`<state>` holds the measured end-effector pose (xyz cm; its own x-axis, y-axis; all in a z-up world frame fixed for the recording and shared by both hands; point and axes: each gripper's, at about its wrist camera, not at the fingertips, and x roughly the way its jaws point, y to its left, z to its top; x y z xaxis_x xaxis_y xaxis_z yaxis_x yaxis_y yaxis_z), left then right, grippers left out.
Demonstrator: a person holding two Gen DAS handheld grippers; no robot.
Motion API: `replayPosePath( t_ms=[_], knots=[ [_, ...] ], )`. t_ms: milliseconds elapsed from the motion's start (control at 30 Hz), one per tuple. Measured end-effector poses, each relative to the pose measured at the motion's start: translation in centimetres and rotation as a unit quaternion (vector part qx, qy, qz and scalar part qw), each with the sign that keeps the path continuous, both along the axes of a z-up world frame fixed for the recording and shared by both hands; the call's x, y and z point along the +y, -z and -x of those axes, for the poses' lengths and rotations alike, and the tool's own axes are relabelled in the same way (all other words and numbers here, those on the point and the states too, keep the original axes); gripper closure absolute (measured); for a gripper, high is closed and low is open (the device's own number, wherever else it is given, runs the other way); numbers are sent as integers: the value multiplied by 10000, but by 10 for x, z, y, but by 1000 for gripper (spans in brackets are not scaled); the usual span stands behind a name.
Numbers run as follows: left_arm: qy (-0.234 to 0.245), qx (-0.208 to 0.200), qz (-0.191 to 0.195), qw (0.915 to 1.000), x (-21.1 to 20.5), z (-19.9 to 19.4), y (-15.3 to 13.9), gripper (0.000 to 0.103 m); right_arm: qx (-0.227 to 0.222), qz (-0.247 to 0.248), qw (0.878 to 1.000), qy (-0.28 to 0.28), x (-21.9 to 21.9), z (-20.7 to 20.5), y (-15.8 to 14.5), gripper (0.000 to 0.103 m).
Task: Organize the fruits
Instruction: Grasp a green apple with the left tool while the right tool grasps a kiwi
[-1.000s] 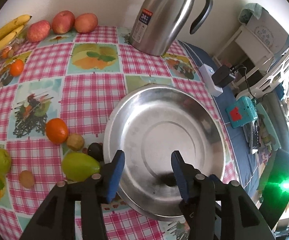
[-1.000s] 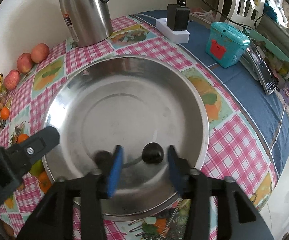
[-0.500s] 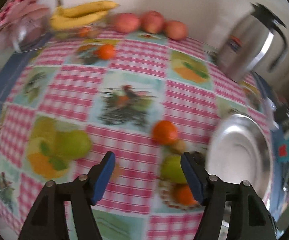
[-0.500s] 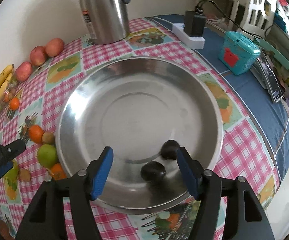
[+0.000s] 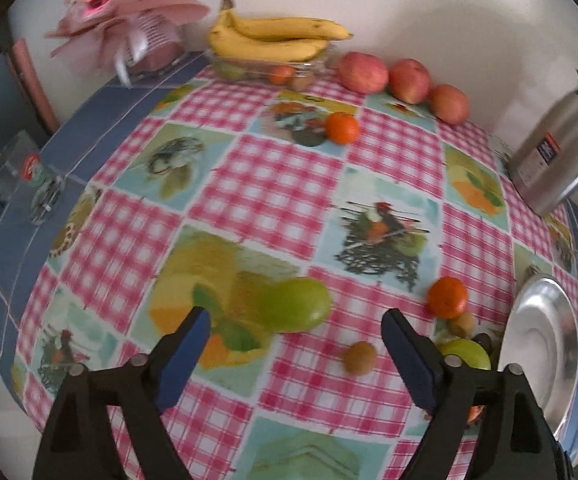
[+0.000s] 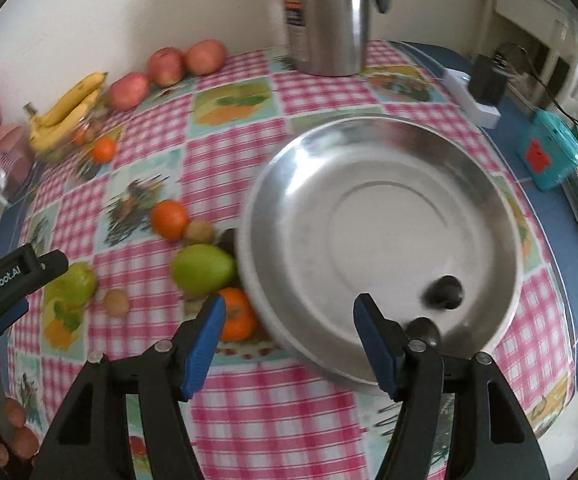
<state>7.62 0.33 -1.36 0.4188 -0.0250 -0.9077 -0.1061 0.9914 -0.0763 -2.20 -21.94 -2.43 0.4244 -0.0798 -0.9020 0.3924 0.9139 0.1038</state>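
So both grippers are up over the checked tablecloth and neither one is carrying anything. The left gripper has its jaws wide apart, they've just been opening more, and there's only cloth between them, with a green pear lying just beyond the tips and a small brown fruit close to the right finger. An orange sits a bit further right, next to another pear by the pan's edge.

The right gripper also has its jaws apart, just been widening too, nothing in them. It hangs over the near rim of the steel pan. Two dark fruits are already in the pan, near the right finger. Left of the pan there's a pear, an orange half under the left finger, and another orange further back.

Along the wall: bananas, three apples and a steel jug
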Motion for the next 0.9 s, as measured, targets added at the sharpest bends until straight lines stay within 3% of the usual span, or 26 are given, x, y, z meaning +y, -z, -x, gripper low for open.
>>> replayPosePath(
  t_ms=[100,267,333,667,900],
  knots=[
    [-115,-4,67,9999,10,3,-1,10,-3,28,10000,-78,8,-2,-4,23],
    [-237,-70,132,9996,21,6,-3,0,-22,98,9997,-220,22,-8,-11,21],
    [-297,-66,124,9995,25,7,-3,0,-26,144,9994,-302,29,-11,-13,12],
    [-500,-80,178,9986,39,4,-3,0,-205,401,9969,-641,57,-30,-28,8],
    [-586,-88,309,9978,45,0,-3,0,-354,151,9972,-638,66,-46,-27,5]
  ],
)
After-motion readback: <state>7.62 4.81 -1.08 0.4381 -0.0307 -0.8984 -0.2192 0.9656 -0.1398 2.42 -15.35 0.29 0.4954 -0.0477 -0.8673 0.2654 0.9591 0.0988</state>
